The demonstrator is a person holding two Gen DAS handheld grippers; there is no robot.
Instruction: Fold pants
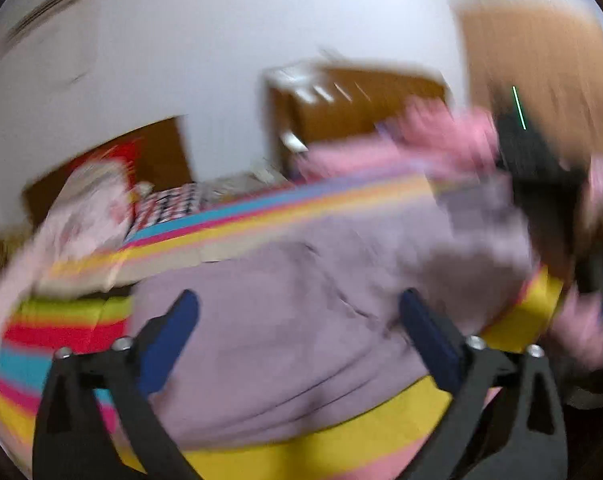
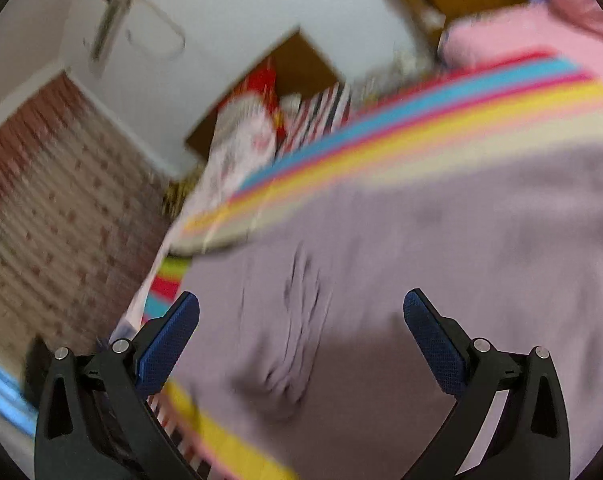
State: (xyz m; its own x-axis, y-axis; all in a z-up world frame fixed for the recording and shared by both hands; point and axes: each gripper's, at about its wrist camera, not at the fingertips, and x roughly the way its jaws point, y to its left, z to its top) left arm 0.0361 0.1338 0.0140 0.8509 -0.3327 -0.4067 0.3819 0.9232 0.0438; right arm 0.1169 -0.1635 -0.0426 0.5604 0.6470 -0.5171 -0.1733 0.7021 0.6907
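Lilac pants [image 1: 285, 320] spread on striped bedsheet [image 1: 341, 444], pink pillow [image 2: 497, 40] beyond, both grippers' fingers [image 1: 169, 344] apart, empty.

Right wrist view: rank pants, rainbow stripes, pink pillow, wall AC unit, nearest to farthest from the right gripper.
1. Lilac pants: directly beyond the open right gripper.
2. Rainbow stripes of the bedcover: past the pants, centre.
3. Pink pillow: upper right, at the bed's far end.
4. Wall AC unit: upper left, high on the wall.
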